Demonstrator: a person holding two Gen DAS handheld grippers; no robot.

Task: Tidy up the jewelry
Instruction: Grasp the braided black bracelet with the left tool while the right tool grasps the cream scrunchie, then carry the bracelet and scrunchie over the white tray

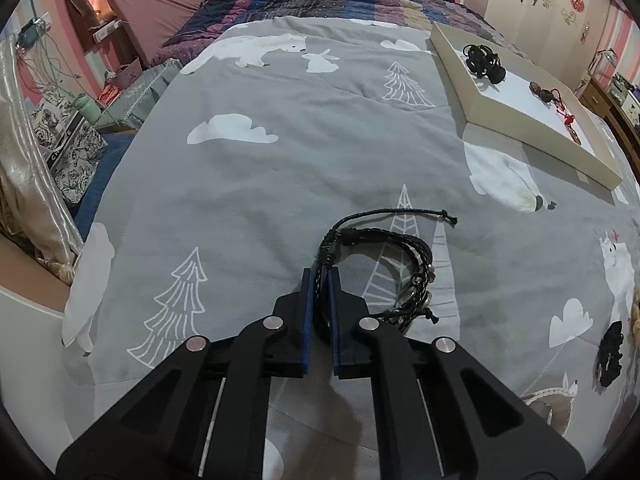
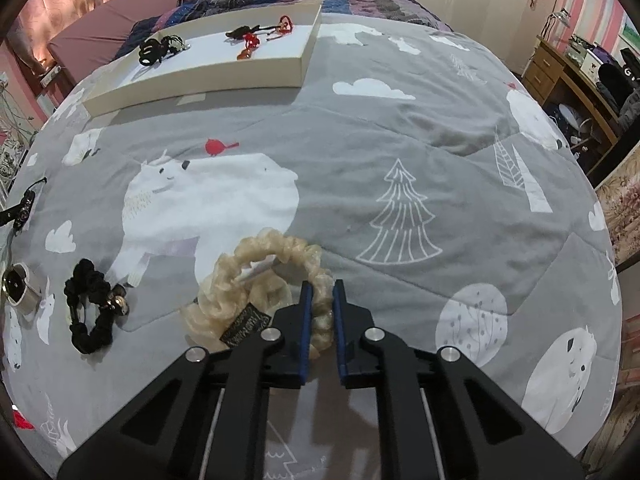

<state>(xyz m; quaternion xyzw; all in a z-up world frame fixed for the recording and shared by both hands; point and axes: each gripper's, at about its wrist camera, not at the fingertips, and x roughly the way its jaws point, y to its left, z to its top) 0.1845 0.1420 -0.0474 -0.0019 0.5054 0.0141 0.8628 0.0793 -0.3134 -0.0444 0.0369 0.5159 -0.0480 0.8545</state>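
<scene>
Left gripper (image 1: 320, 276) pinched tight on a black cord bracelet (image 1: 384, 272), held low over the gray blanket (image 1: 260, 184). Right gripper (image 2: 320, 290) squeezing a fluffy cream scrunchie (image 2: 256, 288) on the blanket, black scrunchie (image 2: 90, 312) just beside. Far behind, a flat white box (image 2: 208, 76) holding black bands (image 2: 154, 50) and red trinkets (image 2: 256, 38).

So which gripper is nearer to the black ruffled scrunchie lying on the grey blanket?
Right. The right gripper, shut on the cream scrunchie, is just beside the black ruffled scrunchie. The left gripper, holding the black braided bracelet, is farther away.
</scene>
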